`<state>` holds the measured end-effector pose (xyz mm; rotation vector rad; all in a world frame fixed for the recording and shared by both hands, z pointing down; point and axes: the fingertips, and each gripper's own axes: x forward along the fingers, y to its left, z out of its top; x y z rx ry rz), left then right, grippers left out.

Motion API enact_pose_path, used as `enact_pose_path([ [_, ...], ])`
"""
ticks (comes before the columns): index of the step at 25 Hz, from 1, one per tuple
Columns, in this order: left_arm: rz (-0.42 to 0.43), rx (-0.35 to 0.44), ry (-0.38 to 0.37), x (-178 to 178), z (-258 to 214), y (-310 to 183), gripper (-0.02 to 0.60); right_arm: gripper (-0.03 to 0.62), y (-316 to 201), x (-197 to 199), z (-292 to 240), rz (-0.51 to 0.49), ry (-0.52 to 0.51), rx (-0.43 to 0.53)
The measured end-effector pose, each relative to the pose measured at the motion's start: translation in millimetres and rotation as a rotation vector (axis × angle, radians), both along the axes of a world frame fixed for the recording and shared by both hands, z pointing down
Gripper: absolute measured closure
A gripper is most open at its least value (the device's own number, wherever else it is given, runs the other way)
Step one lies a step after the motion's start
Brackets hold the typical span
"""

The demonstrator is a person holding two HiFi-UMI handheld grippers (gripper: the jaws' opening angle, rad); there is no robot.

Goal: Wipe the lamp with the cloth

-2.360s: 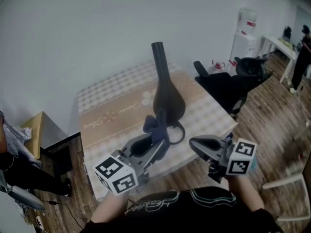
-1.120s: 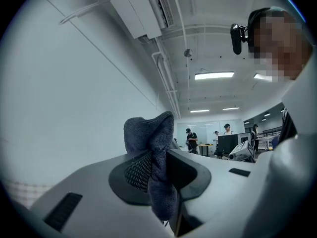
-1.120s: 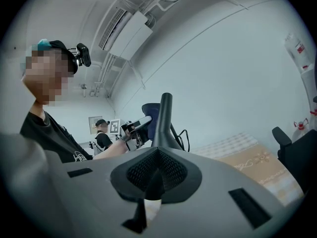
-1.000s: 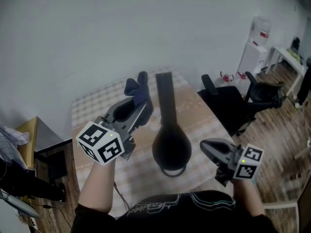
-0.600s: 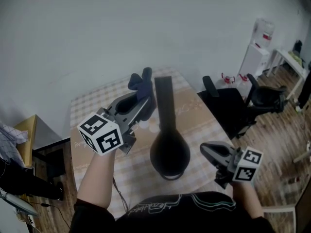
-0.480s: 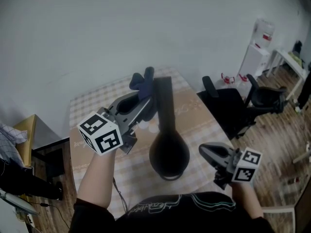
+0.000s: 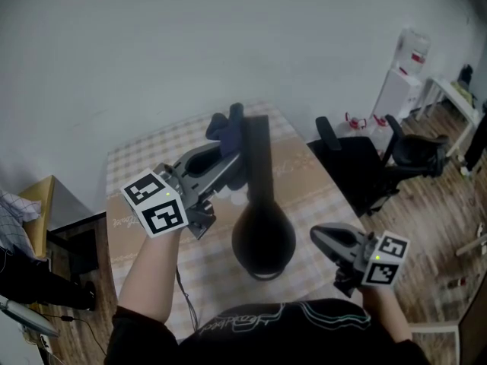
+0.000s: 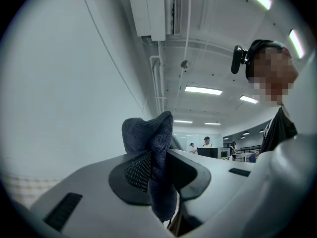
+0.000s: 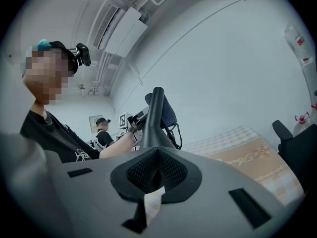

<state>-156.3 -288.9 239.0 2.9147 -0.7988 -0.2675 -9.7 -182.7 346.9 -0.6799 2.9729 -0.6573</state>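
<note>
My left tongs are clenched on the cloth, a dark blue wad that bunches out past the tips. It is soft and limp, so it will fold round whatever I press it on, and a pinch low in the fold is the right hold for it. The lamp stands upright at the middle of the tabletop, dark, with a fat rounded belly and a long thin neck. The cloth sits at 10 o'clock of the neck's top, touching it or just beside it; I cannot tell which. I judge the lamp stiff and smooth, likely slippery, and easy to tip with a sideways shove up at the neck, so light strokes along it suit best. My right tongs are closed on nothing, low at 4 o'clock of the belly and apart from it. The belly or the base is where I would steady the lamp.
</note>
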Motion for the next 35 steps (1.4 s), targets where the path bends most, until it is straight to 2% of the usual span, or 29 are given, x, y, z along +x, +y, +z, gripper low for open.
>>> enact_pose_path([
  [14, 0.059, -0.042, 0.041, 1, 6, 0, 0.509, 0.583, 1, -6, -5, -0.015, -0.003, -0.019],
  [22, 0.080, -0.042, 0.025, 5, 28, 29, 0.509, 0.583, 24, -3, 8, -0.015, -0.013, -0.005],
  [35, 0.114, -0.096, 0.037, 7, 46, 38, 0.509, 0.583, 30, -5, 12, -0.005, -0.012, -0.031],
])
